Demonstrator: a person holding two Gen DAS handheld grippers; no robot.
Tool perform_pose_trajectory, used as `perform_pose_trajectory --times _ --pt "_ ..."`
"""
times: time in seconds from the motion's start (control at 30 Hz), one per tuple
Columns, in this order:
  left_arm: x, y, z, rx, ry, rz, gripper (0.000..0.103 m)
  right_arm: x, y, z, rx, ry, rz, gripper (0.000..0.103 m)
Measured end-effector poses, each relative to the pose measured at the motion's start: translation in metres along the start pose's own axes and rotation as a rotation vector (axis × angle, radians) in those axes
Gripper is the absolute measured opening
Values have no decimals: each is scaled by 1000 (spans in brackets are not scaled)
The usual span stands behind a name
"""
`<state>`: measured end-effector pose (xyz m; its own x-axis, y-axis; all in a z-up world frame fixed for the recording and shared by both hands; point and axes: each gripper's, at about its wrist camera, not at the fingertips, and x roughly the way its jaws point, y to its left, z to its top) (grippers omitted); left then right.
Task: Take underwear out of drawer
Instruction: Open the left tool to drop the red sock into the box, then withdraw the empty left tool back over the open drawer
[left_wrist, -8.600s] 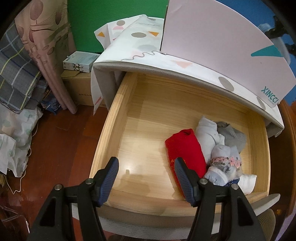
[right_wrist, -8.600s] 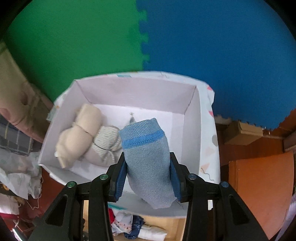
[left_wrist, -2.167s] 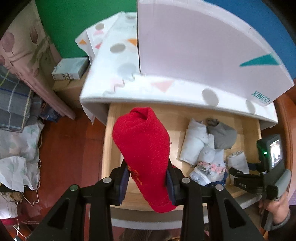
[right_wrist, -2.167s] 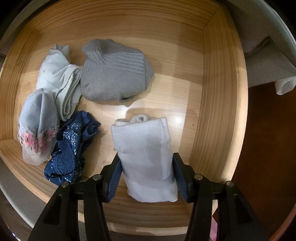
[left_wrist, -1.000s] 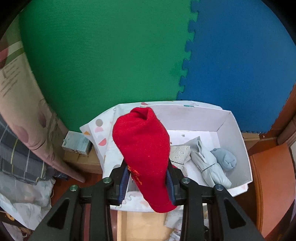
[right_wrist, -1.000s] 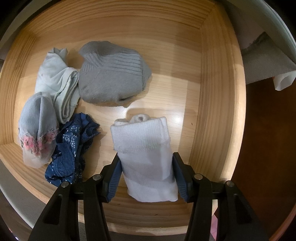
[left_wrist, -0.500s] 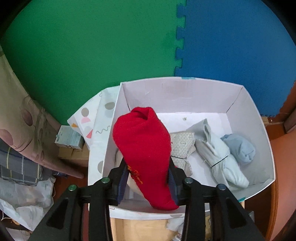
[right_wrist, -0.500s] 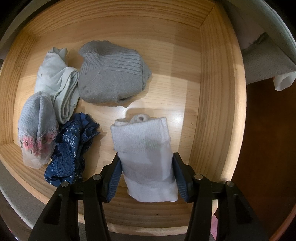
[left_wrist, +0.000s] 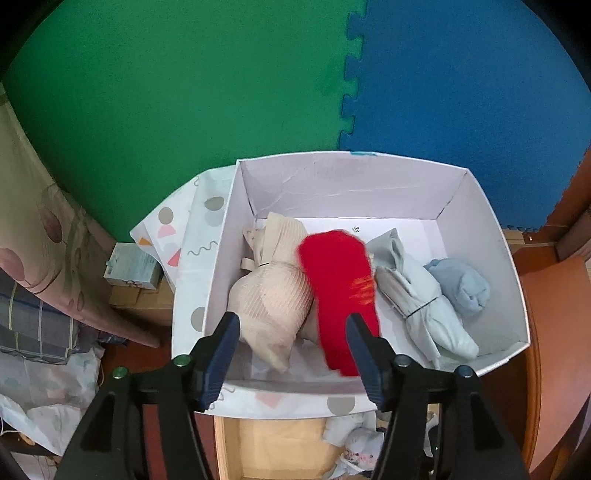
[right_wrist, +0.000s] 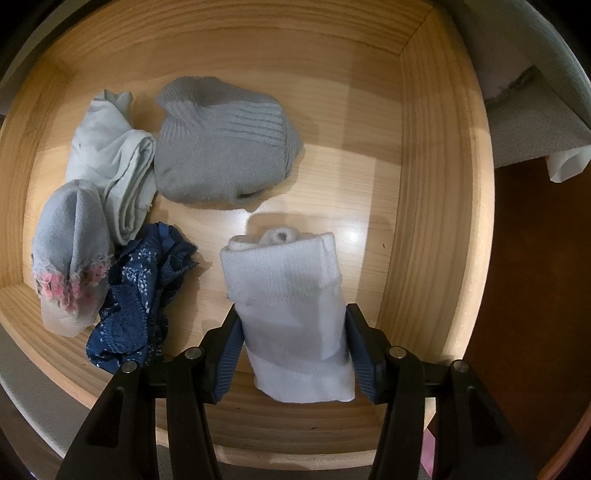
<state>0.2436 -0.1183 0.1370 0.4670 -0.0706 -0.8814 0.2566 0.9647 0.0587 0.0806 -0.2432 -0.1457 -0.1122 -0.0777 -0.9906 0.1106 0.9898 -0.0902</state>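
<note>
Above the white box (left_wrist: 476, 206), left hand-held gripper (left_wrist: 291, 350) gaped, red roll (left_wrist: 340, 280) dropping in; right hand-held gripper (right_wrist: 291, 354) clamped white roll (right_wrist: 291, 310) for lifting from drawer (right_wrist: 424, 184).

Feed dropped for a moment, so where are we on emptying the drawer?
Done: four bundles lie in the white box, including the red bundle under the open left gripper. In hand: right gripper clamps the white bundle. Left: four bundles on the drawer floor.
</note>
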Motion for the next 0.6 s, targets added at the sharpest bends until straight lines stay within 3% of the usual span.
perform_pose_trajectory --times 0.23,0.47,0.6 --pt "-18 16 -27 -15 4 -21 62 4 6 0 0 8 -11 52" --pt "-22 42 -88 -81 28 -48 62 7 10 0 3 12 -15 52" --pt "-12 49 -127 -77 41 -2 62 9 13 0 0 15 -22 51"
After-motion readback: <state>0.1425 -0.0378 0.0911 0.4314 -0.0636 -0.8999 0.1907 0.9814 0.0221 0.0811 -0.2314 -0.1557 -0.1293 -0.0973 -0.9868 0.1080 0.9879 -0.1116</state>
